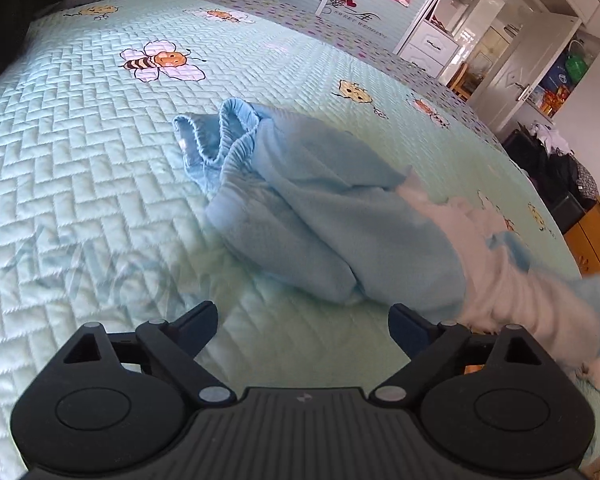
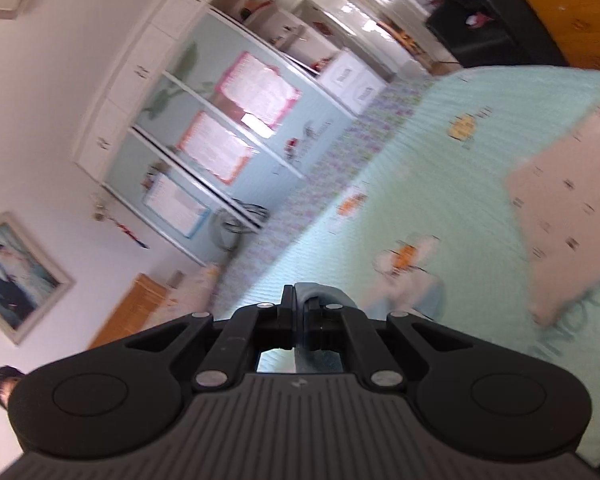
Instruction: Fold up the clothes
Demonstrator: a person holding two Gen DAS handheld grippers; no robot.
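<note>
Left wrist view: the light blue trousers (image 1: pixel 316 200) lie bunched on the quilted bed (image 1: pixel 80 160), just ahead of the left gripper (image 1: pixel 302 328), jaws spread and empty; the right gripper (image 2: pixel 298 320) pinches blue cloth; soft, light fabric, best gripped at the elastic waistband (image 1: pixel 220 136).

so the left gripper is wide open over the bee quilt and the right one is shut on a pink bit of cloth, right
Not quite: the cloth in the right gripper is light blue, not pink, as the right wrist view shows. The rest holds: the left gripper is wide open over the bee quilt, short of the crumpled blue garment.
</note>
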